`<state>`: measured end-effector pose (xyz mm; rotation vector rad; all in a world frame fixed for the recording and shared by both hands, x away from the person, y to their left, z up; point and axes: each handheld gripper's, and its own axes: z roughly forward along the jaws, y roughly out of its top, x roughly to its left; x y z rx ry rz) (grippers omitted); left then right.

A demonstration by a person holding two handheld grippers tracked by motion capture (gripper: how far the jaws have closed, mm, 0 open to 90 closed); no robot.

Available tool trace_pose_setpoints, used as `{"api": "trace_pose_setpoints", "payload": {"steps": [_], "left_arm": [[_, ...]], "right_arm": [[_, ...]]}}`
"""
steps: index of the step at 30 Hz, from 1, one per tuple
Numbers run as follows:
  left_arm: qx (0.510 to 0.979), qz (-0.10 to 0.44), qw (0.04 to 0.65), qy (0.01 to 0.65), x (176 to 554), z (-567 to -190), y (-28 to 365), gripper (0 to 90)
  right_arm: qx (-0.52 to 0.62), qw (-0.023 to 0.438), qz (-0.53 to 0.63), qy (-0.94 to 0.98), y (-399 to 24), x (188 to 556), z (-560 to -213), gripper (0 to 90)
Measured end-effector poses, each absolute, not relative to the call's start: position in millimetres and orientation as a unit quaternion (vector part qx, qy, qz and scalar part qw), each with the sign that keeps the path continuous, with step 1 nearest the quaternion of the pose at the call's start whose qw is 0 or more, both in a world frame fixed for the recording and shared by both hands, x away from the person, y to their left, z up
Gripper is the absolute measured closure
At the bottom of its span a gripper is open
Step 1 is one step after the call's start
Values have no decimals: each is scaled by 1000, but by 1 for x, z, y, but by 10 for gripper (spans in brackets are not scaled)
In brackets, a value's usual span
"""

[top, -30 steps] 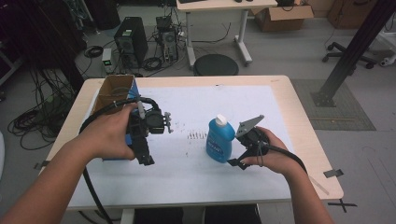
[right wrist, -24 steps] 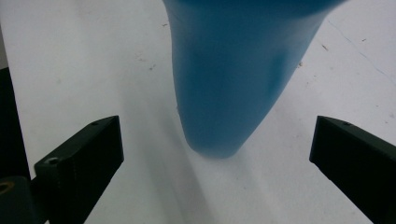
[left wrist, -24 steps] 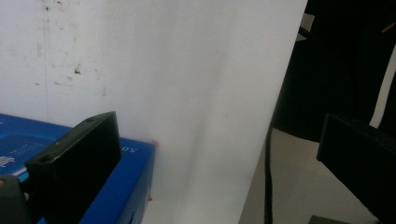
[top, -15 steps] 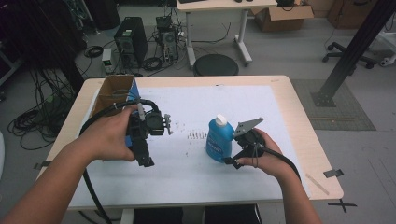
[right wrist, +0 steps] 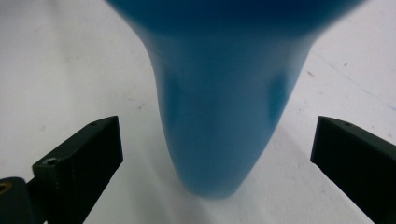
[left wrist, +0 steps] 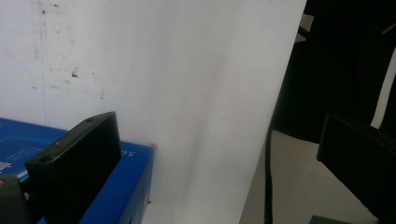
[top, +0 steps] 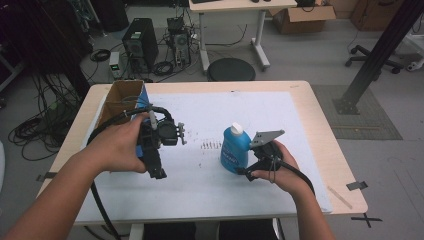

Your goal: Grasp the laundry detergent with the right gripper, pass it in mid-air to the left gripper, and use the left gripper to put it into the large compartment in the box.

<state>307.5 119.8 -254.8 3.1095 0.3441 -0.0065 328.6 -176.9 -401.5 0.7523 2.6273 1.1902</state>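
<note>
A workshop floor with computer towers, loose cables and a round black stool [top: 231, 69] lies behind a pale wooden counter [top: 320, 130] covered by a white sheet [top: 210, 185]. A blue bottle [top: 234, 152] with a white cap stands upright on the sheet, a little right of the middle. The right gripper [top: 250, 167], held low in the person's right hand [top: 280, 167], sits just beside the bottle on its right side. In the right gripper view its two black fingers [right wrist: 79, 158] stand wide apart with the bottle's blurred blue body [right wrist: 219, 116] between them, touching neither.

The left gripper [top: 157, 150] is held up over the left part of the sheet in the person's left hand [top: 117, 147], well apart from the bottle. In the left gripper view its fingers [left wrist: 77, 158] are also spread wide; a flat blue box [left wrist: 126, 186] lies under the left one on the white sheet, and whether that finger touches the box cannot be told. An open cardboard box [top: 120, 100] sits at the counter's far left edge, behind the left hand.
</note>
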Motion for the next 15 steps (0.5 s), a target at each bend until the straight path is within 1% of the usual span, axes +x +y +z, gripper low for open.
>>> {"api": "trace_pose_setpoints", "payload": {"steps": [8,15], "left_arm": [[994,-1,6,110,307,-253,120,4],[994,-1,6,110,306,-253,120,4]], "right_arm": [[258,102,431,858,-172,327,-401,18],[267,111,444,848,-168,327,-405,16]]}}
